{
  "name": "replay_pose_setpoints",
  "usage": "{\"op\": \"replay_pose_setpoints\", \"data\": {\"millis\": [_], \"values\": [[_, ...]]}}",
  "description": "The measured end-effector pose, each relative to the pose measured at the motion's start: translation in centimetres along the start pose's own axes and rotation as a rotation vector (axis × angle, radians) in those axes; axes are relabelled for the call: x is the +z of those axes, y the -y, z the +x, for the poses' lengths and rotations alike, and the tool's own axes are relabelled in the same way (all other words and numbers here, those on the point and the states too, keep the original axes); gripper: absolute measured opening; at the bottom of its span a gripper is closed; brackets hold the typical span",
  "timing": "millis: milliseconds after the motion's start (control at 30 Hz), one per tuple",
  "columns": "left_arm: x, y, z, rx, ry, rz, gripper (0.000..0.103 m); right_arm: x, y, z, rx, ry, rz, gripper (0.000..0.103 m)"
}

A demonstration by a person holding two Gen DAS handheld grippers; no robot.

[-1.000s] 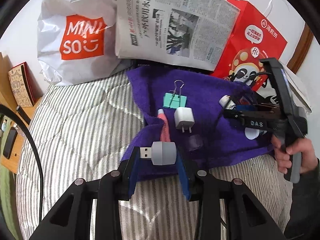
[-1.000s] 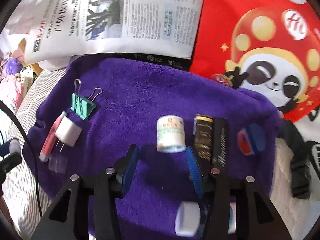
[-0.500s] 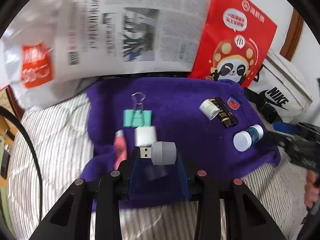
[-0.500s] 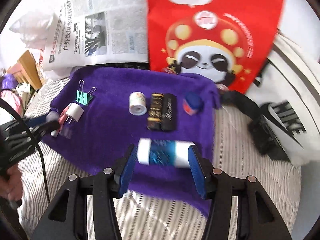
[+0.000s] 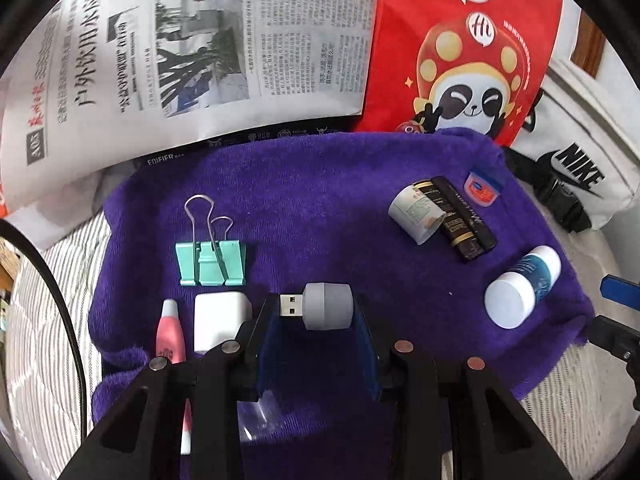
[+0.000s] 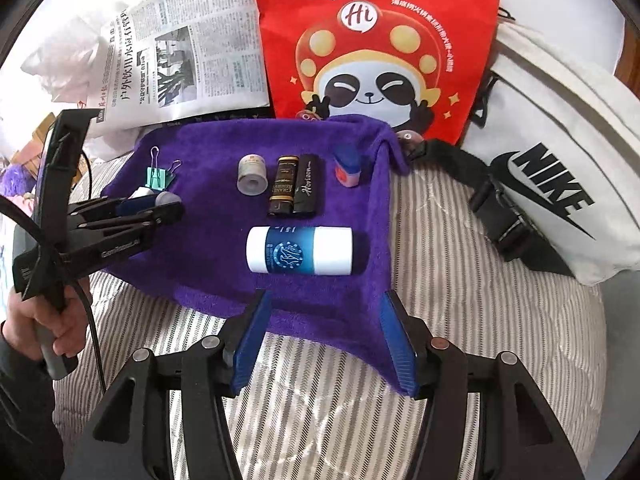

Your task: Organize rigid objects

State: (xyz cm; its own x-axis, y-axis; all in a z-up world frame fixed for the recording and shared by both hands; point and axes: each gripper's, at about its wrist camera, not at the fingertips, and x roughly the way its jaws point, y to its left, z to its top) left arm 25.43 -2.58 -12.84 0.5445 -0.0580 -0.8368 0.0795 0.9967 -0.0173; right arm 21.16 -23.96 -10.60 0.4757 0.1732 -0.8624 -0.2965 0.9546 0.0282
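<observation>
**USB adapter in my left gripper, right gripper empty over the towel's edge**

My left gripper (image 5: 316,320) is clamped on a grey USB adapter (image 5: 320,306), metal plug pointing left, held just above the purple towel (image 5: 320,200) that is spread on the striped bed (image 6: 460,280). Directly beside the left finger lies a white charger plug (image 5: 220,320), with a pink tube (image 5: 171,332) at its left and a teal binder clip (image 5: 210,258) just beyond them, wire handles pointing away from me. A small clear plastic piece (image 5: 256,416) sits on the towel under my gripper.

My right gripper (image 6: 326,344) stands wide apart with nothing between its blue pads, hanging over the near edge of the towel. Just ahead of it the blue bottle with white ends (image 6: 300,250) lies on its side on the towel, crosswise to my view, untouched by either finger. Beyond it, in a row, I see a small white jar (image 6: 252,174) on its side, a dark brown tube (image 6: 285,185) and a black tube (image 6: 306,184) touching each other, and a small blue-capped tub (image 6: 347,166) near the towel's far right corner.

Behind the towel a newspaper (image 5: 180,48), a red panda bag (image 6: 380,40) and a white Nike bag (image 6: 560,168) are propped up.
</observation>
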Motion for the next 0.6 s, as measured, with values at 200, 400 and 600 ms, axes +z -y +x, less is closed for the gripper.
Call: {"op": "replay_pose_setpoints", "data": {"millis": [200, 400, 600], "values": [[0.0, 0.9, 0.9, 0.030, -0.009, 0.036, 0.034, 0.2, -0.5, 0.8, 0.005, -0.006, -0.022, 0.056], [0.0, 0.7, 0.8, -0.007, -0.032, 0.027, 0.045, 0.1, 0.3, 1.3, -0.005, -0.017, 0.007, 0.056], [-0.8, 1.1, -2.5, -0.032, 0.020, 0.019, 0.073, -0.3, 0.7, 0.1, -0.032, -0.013, 0.039, 0.057]]}}
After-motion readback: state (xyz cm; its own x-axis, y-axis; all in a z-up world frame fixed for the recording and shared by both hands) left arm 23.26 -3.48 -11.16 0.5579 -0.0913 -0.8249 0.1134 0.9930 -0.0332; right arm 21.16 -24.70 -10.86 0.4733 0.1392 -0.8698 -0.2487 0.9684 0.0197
